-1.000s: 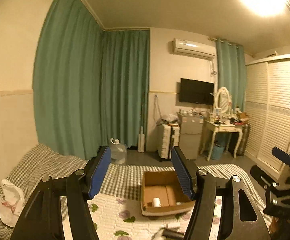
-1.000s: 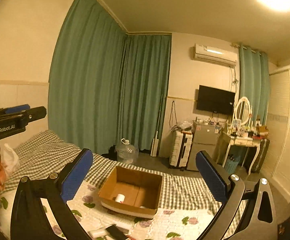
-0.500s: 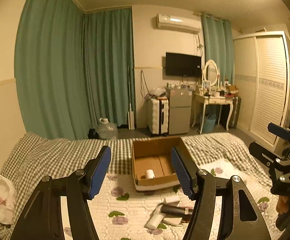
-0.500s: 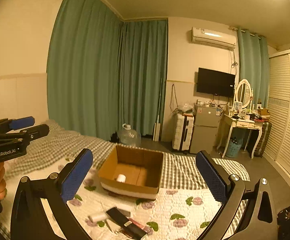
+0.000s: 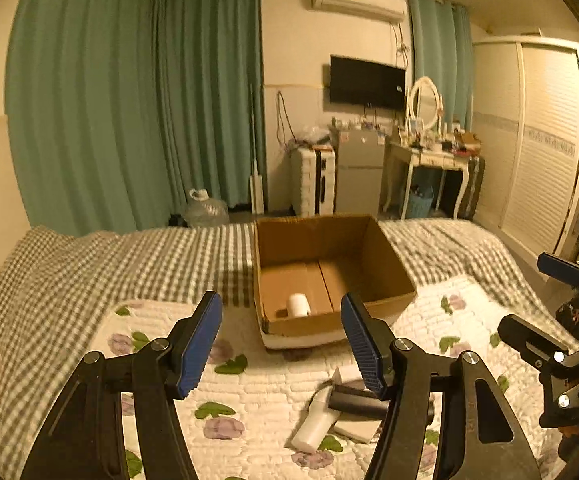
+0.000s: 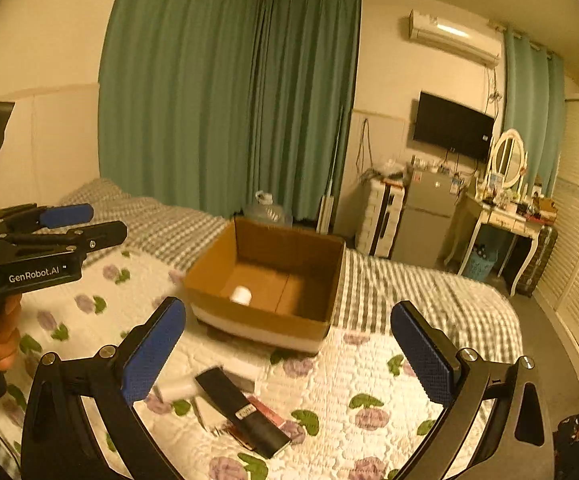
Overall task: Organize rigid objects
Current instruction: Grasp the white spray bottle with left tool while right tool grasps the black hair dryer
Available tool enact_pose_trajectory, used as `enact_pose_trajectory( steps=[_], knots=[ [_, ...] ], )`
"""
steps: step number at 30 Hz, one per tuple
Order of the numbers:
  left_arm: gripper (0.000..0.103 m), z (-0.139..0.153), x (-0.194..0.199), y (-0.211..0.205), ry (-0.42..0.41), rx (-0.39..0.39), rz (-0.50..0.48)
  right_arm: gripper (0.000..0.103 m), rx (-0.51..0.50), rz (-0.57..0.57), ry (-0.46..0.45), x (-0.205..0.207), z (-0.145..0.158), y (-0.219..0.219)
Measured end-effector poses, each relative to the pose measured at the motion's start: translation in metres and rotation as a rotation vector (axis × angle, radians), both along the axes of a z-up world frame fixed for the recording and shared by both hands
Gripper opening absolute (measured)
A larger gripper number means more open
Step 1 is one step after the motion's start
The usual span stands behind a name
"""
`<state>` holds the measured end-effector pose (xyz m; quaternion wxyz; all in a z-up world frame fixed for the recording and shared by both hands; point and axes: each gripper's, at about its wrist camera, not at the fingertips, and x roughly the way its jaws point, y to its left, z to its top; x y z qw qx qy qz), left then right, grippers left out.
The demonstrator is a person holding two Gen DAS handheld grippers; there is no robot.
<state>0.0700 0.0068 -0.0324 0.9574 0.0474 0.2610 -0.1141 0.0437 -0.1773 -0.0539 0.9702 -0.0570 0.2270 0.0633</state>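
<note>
Cardboard box (image 5: 331, 276) nearer than before

A home bedroom: quilted bed (image 5: 273, 384), green curtains (image 5: 129, 92), louvred wardrobe (image 5: 545, 140), dressing table (image 5: 433, 160).

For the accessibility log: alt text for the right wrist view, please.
The open right gripper hangs empty over a floral quilt, facing a cardboard box holding one white cylinder. A white bottle and black case lie nearer.
</note>
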Motion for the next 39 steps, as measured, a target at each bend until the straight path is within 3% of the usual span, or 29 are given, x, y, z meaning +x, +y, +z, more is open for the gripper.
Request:
enact_pose_trajectory(
  steps=[17,25,34,37,39],
  knots=[
    [0.063,-0.089,0.039,-0.012,0.193,0.027,-0.039,0.100,-0.104,0.036,0.314,0.046,-0.133,-0.006],
    [0.063,-0.133,0.045,-0.011,0.294,0.053,-0.052,0.099,-0.181,0.091,0.429,0.056,-0.181,0.004],
    [0.063,-0.160,0.052,-0.008,0.378,0.031,-0.069,0.098,-0.318,0.150,0.454,0.074,-0.211,0.032],
    [0.063,-0.164,0.053,-0.010,0.394,0.026,-0.089,0.091,-0.285,0.171,0.463,0.082,-0.211,0.030],
    [0.063,-0.166,0.053,-0.011,0.402,0.027,-0.101,0.073,-0.252,0.186,0.474,0.085,-0.214,0.029]
  ],
)
